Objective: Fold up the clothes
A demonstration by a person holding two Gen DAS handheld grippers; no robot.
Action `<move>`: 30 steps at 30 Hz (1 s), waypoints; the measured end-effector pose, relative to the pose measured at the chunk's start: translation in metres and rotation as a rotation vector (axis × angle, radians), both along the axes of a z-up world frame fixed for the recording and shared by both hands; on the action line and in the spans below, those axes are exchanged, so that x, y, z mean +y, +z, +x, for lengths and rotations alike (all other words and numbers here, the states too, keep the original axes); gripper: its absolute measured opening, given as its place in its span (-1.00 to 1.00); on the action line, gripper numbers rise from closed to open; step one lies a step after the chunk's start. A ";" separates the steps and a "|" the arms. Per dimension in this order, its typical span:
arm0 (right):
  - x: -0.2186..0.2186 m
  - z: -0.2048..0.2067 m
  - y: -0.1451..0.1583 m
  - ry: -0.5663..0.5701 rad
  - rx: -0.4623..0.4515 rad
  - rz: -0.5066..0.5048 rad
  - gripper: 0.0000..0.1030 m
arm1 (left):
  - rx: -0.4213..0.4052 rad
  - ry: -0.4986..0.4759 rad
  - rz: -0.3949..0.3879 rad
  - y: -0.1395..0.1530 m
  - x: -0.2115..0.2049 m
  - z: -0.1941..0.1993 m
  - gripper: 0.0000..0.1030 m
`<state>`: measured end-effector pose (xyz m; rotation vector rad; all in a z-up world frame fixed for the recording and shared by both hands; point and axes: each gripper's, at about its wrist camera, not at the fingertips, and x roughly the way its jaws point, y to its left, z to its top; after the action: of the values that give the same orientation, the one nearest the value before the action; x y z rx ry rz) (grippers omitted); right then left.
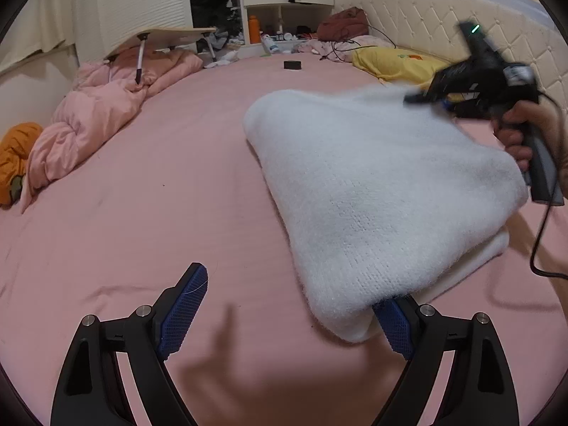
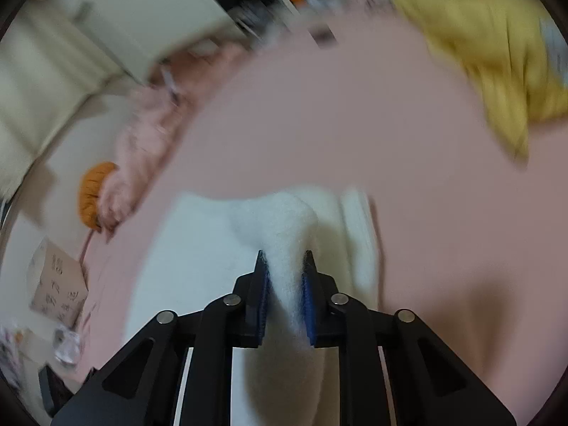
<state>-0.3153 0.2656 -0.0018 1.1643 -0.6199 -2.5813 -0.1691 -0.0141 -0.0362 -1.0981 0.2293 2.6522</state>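
A white fuzzy knit sweater point(image 1: 372, 191) lies folded on the pink bed sheet point(image 1: 159, 195). My left gripper point(image 1: 294, 305) is open just above the sheet; its right finger touches the sweater's near corner, and nothing is between the jaws. My right gripper point(image 2: 285, 277) is shut on a fold of the white sweater point(image 2: 280, 227) and holds it up over the rest of the garment. In the left wrist view the right gripper point(image 1: 422, 98) shows blurred at the sweater's far right edge, held by a hand.
A bunched pink duvet point(image 1: 103, 120) and an orange cushion point(image 1: 14, 159) lie at the left. A yellow garment point(image 1: 394, 62) lies by the padded headboard point(image 1: 461, 25). A small black object point(image 1: 292, 65) sits far on the sheet. A folding tray table point(image 1: 167, 35) stands over the duvet.
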 end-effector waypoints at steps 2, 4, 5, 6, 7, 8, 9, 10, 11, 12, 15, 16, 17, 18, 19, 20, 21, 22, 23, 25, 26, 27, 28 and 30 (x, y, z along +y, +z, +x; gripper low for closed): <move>0.005 0.011 0.014 -0.026 0.061 0.033 -0.70 | -0.011 -0.001 0.013 -0.002 -0.002 -0.002 0.74; 0.017 0.007 0.000 -0.069 0.011 0.002 -0.69 | -0.020 -0.001 0.022 -0.004 -0.002 -0.005 0.74; 0.019 -0.005 -0.020 -0.073 -0.057 0.004 -0.67 | -0.019 -0.002 0.022 -0.004 -0.001 -0.005 0.74; 0.015 -0.018 -0.045 -0.046 -0.141 0.030 -0.60 | -0.015 -0.004 0.015 -0.003 0.000 -0.005 0.74; 0.009 -0.023 -0.056 -0.025 -0.152 0.068 -0.47 | -0.010 -0.008 0.003 -0.003 0.002 -0.005 0.74; 0.007 -0.021 -0.055 -0.016 -0.097 0.105 -0.37 | -0.007 -0.010 -0.009 -0.002 0.004 -0.004 0.74; 0.007 -0.017 -0.046 -0.035 -0.050 0.162 -0.18 | -0.008 -0.011 -0.017 -0.002 0.005 -0.004 0.74; 0.010 -0.011 -0.037 -0.092 -0.034 0.225 0.27 | -0.011 -0.012 -0.016 -0.002 0.004 -0.003 0.74; 0.016 -0.002 -0.024 -0.164 -0.014 0.282 0.36 | -0.015 -0.011 -0.011 -0.002 0.004 -0.003 0.74; 0.021 0.013 -0.010 -0.210 0.023 0.312 0.36 | -0.020 -0.010 -0.005 -0.003 0.003 -0.004 0.74; 0.024 0.065 0.016 -0.086 0.096 0.171 0.36 | -0.023 0.000 0.011 -0.004 -0.001 -0.005 0.74; 0.018 0.082 0.020 -0.012 0.104 0.134 0.36 | -0.024 0.003 0.016 -0.004 -0.002 -0.005 0.74; 0.006 0.099 0.021 0.043 0.109 0.146 0.36 | -0.024 0.005 0.017 -0.005 -0.002 -0.005 0.74; -0.005 0.119 0.021 0.083 0.111 0.184 0.36 | -0.022 0.008 0.013 -0.005 -0.001 -0.005 0.74; -0.013 0.134 0.020 0.103 0.111 0.215 0.36 | -0.021 0.010 0.009 -0.005 0.000 -0.004 0.74; -0.020 0.146 0.017 0.113 0.111 0.244 0.36 | -0.019 0.012 0.005 -0.004 0.001 -0.004 0.74; -0.027 0.155 0.012 0.112 0.103 0.280 0.36 | -0.017 0.014 0.000 -0.003 0.002 -0.004 0.74; -0.031 0.160 0.006 0.116 0.087 0.303 0.33 | -0.015 0.015 -0.004 -0.003 0.003 -0.003 0.73; -0.035 0.162 -0.003 0.127 0.058 0.315 0.13 | -0.011 0.017 -0.010 -0.002 0.005 -0.003 0.73; -0.040 0.159 -0.027 0.151 -0.035 0.322 -0.62 | -0.006 0.023 -0.021 0.000 0.007 -0.001 0.70; -0.040 0.161 -0.032 0.171 -0.056 0.303 -0.70 | -0.005 0.027 -0.024 0.001 0.006 -0.001 0.68; -0.042 0.164 -0.031 0.179 -0.035 0.305 -0.74 | -0.005 0.030 -0.025 0.002 0.006 0.000 0.68; -0.042 0.167 -0.026 0.183 -0.005 0.322 -0.76 | -0.004 0.032 -0.024 0.002 0.005 0.000 0.67; -0.036 0.171 -0.011 0.178 0.047 0.306 -0.78 | 0.004 0.042 -0.037 0.002 0.002 0.002 0.67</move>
<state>-0.1440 0.2298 -0.0132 1.1799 -0.1042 -2.6006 -0.1672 -0.0116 -0.0342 -1.1211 0.2602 2.6981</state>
